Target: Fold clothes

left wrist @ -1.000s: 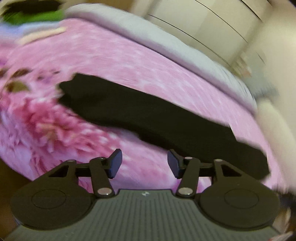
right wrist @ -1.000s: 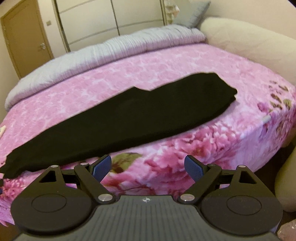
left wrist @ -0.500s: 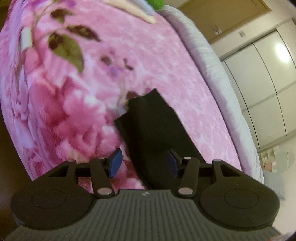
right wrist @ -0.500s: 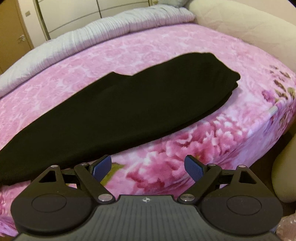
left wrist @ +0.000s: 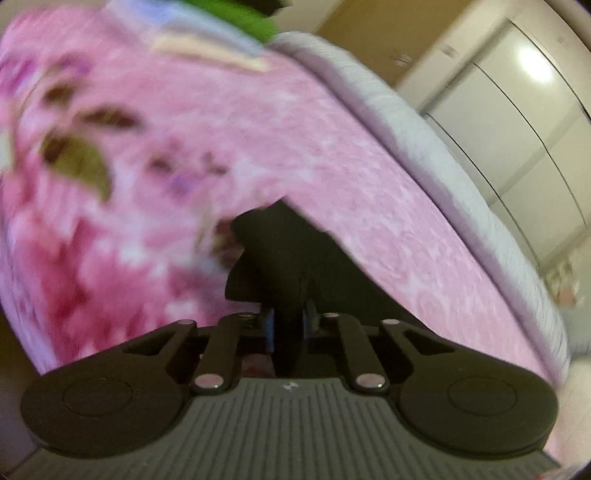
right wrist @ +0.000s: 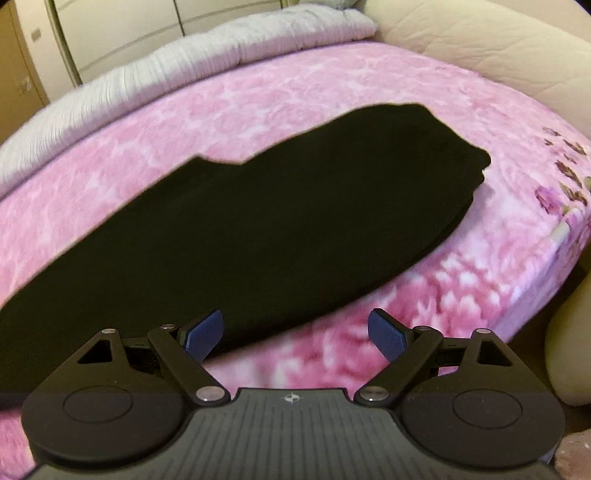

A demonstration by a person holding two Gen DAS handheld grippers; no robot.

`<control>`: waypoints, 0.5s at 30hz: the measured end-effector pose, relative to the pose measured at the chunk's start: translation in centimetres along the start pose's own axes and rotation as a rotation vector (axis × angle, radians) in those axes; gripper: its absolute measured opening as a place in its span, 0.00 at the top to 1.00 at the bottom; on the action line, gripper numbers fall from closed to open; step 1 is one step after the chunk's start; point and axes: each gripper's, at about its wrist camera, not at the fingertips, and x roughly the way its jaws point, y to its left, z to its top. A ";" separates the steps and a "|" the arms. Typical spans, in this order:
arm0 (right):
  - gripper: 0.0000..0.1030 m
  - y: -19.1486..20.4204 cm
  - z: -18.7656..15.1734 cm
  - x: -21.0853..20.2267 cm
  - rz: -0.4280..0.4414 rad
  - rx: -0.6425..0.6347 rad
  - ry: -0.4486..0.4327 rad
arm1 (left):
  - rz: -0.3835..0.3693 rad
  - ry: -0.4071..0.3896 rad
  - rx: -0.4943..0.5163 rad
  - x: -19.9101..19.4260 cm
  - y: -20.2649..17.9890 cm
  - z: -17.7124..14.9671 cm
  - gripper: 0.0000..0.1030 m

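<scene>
A long black garment [right wrist: 280, 206] lies flat across the pink floral bedspread [right wrist: 369, 85]. In the left wrist view my left gripper [left wrist: 288, 321] is shut on one end of the black garment [left wrist: 273, 258], with the cloth pinched between the blue pads. The view is blurred. My right gripper [right wrist: 295, 334] is open and empty, low over the near edge of the garment, with its left pad above the cloth and its right pad above the bedspread.
A grey quilt [right wrist: 184, 62] lies along the far side of the bed. A cream headboard cushion [right wrist: 480, 40] stands at the right. White wardrobe doors [left wrist: 524, 122] and a door are behind. Folded clothes [left wrist: 229, 26] sit at the far end of the bed.
My left gripper has swung to the garment's end and shut on it. My right gripper has moved closer to the garment's near edge and stays open.
</scene>
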 end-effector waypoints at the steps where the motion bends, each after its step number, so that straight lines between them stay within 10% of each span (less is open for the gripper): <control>1: 0.16 -0.3 0.5 0.1 0.020 0.008 -0.017 | -0.011 -0.012 0.066 -0.2 -1.2 0.3 0.92; 8: 0.24 -1.3 4.3 2.1 0.093 -0.068 -0.023 | -0.227 -0.059 0.523 -1.8 -13.2 -1.6 0.93; 15: 0.24 -4.2 5.0 3.5 0.108 -0.016 -0.024 | -0.495 0.165 0.685 2.5 -23.9 -11.5 0.87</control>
